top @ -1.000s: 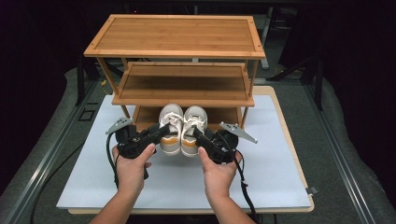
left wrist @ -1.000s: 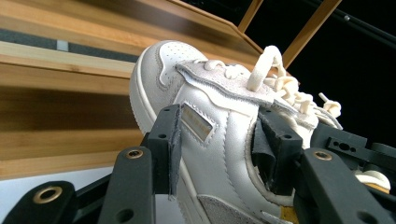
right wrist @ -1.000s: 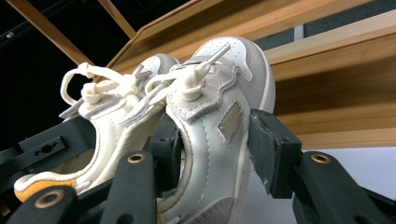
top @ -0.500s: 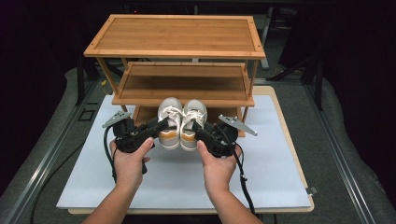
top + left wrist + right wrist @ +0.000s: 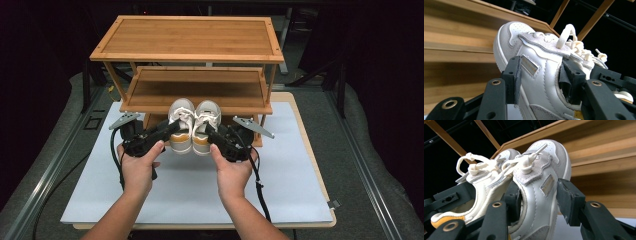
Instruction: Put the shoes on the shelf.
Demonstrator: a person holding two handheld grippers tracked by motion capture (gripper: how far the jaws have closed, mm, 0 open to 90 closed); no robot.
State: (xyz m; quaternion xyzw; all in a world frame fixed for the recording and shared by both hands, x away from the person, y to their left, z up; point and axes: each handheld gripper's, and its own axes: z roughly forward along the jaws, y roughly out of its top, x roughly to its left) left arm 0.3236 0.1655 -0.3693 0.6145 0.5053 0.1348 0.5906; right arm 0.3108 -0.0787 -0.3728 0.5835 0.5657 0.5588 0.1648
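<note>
Left shoe (image 5: 181, 125): white, with a yellow heel, held up off the bench in front of the rack's lowest shelf, toe toward the rack, touching the right shoe.
Right shoe (image 5: 205, 126): same make, held up just beside the left one, toe also toward the rack.
Left gripper (image 5: 167, 131): in the person's left hand, its jaws clamped on the left shoe, one pad on the outer side wall (image 5: 517, 77) and the other inside the collar.
Right gripper (image 5: 214, 135): in the right hand, its jaws clamped on the right shoe the same way, outer pad (image 5: 567, 200) on the side wall, inner one inside the opening.
Laces (image 5: 477, 166): cream, loosely looped on top of both shoes.
Rack (image 5: 190, 42): three-tier bamboo, at the bench's far edge, middle and top shelves bare.
Bench (image 5: 280, 200): covered with a white sheet; the shoes hung over its far middle, close to the rack's front.
Cables (image 5: 260, 187): trailed from each gripper back toward the near edge.
</note>
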